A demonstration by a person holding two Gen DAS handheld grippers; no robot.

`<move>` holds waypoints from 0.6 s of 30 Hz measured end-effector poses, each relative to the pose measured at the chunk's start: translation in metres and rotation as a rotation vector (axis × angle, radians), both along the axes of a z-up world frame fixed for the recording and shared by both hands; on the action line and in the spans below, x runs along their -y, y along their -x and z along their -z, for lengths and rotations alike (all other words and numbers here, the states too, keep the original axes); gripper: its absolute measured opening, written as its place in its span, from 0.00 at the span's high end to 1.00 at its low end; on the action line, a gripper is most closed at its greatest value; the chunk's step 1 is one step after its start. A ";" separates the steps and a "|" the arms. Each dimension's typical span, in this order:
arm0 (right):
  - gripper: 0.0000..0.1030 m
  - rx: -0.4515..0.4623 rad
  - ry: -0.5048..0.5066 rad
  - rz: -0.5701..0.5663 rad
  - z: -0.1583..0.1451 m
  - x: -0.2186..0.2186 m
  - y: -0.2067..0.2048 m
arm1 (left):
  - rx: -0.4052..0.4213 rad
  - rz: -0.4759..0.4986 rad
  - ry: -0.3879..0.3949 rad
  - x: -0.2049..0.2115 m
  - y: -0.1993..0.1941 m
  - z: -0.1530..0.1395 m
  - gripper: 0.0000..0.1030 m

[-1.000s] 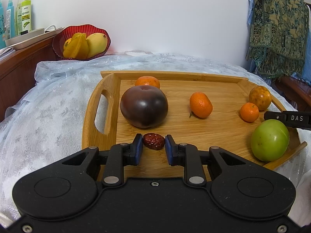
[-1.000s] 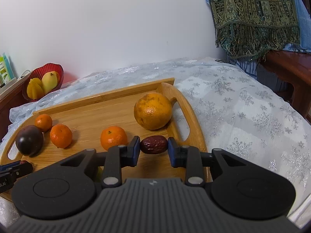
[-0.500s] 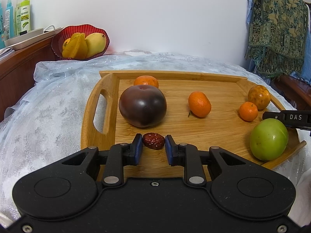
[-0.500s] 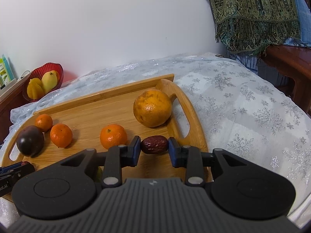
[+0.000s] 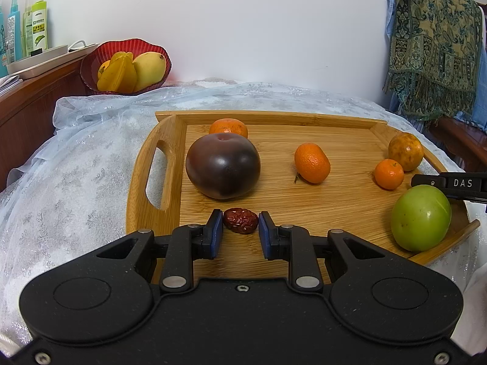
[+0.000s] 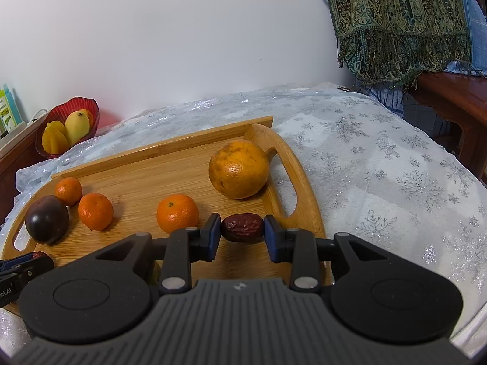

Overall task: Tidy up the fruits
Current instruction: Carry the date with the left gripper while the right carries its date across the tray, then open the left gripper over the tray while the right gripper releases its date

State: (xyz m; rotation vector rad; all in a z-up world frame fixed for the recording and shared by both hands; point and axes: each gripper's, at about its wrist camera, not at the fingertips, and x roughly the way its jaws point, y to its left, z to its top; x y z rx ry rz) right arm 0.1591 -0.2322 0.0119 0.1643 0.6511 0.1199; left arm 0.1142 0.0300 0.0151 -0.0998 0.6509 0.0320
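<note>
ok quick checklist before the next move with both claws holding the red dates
1. Left claw on its red date: ok, the date sits between both blue pads.
2. Right claw on its date: ok, pinched end to end.
3. Dates lifted off the wooden tray: cannot tell, neither view shows a gap underneath.
4. Room around the left claw: not ok, the dark purple fruit sits just ahead.
5. Room around the right claw: not ok, a small mandarin lies close beside its left finger.
6. Red bowl as a drop spot: cannot tell, a starfruit and mango already fill much of it.
</note>
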 end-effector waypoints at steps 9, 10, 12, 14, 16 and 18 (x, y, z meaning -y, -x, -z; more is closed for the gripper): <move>0.59 0.006 0.005 -0.001 -0.001 0.000 0.001 | 0.001 0.012 0.008 0.000 0.002 0.000 0.68; 0.59 0.008 0.006 0.000 -0.001 0.000 0.002 | 0.002 0.012 0.007 0.000 0.002 0.000 0.67; 0.59 0.010 0.008 -0.001 -0.001 0.000 0.002 | 0.003 0.014 0.006 0.001 0.002 0.000 0.66; 0.59 0.013 0.009 -0.001 -0.002 0.000 0.003 | 0.003 0.015 0.009 0.001 0.002 0.000 0.65; 0.58 0.015 0.009 -0.001 -0.002 -0.001 0.004 | 0.004 0.015 0.014 0.000 0.003 -0.001 0.61; 0.55 0.021 0.011 0.000 -0.003 -0.001 0.005 | 0.004 0.016 0.021 0.000 0.004 -0.001 0.56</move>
